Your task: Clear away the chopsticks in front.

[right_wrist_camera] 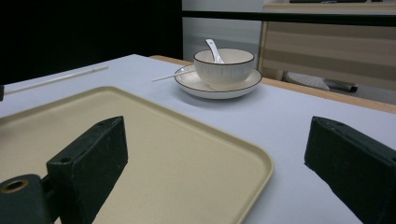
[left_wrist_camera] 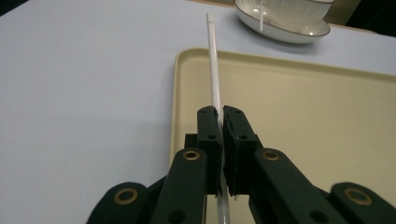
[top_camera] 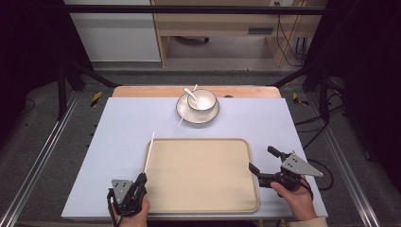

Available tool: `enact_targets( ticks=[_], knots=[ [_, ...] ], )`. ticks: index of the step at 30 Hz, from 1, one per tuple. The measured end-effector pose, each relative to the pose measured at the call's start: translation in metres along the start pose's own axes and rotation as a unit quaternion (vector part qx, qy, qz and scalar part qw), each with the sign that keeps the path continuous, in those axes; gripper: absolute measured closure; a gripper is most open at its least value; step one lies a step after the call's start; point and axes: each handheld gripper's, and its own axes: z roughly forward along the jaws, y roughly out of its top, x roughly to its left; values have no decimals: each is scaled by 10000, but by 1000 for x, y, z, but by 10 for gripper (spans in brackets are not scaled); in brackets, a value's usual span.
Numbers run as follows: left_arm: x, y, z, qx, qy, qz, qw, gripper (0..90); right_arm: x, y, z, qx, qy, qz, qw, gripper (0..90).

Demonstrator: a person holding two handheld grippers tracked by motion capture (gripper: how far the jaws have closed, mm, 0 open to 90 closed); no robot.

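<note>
My left gripper [top_camera: 140, 179] is shut on a thin white chopstick [top_camera: 149, 152] near the tray's left edge; the stick [left_wrist_camera: 214, 70] runs forward from between the jaws, over the tray rim. The beige tray [top_camera: 201, 198] lies at the table's front middle with nothing on it. My right gripper [top_camera: 263, 159] is open at the tray's right edge, nothing between its jaws. At the back stands a white bowl [top_camera: 202, 99] with a spoon [top_camera: 190, 93] in it, on a white plate [top_camera: 185, 113]. A second chopstick [top_camera: 181, 119] leans on the plate's left rim.
The light blue table [top_camera: 118, 127] has free surface left and right of the tray. A wooden strip [top_camera: 142, 91] borders its far edge. Black frame posts [top_camera: 61, 90] stand at both sides, with shelving [top_camera: 213, 23] beyond.
</note>
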Motion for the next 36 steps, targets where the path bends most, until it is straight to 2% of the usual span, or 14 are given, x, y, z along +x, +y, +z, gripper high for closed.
enact_targets(
  ticks=[6, 14, 23, 28, 33, 36],
  knots=[
    [0, -9, 0, 152, 86, -11, 9998, 859, 1, 0, 0, 0, -2, 25, 10000, 64],
    [-2, -12, 6, 291, 144, 69, 9994, 859, 0, 0, 0, -6, 1, 29, 10000, 64],
    [0, -15, 8, 365, 93, -64, 9993, 858, 1, 0, 0, -12, 17, 23, 10000, 65],
    [0, -15, 10, 398, 114, -19, 9991, 857, 1, 0, 0, 4, 26, 17, 10000, 67],
    [-1, -17, 14, 544, 132, 20, 9984, 856, 1, 0, 0, -9, 25, 20, 10000, 67],
    [-1, -17, 14, 513, 145, 45, 9986, 850, 1, 1, 0, -8, 23, 22, 10000, 67]
  ],
)
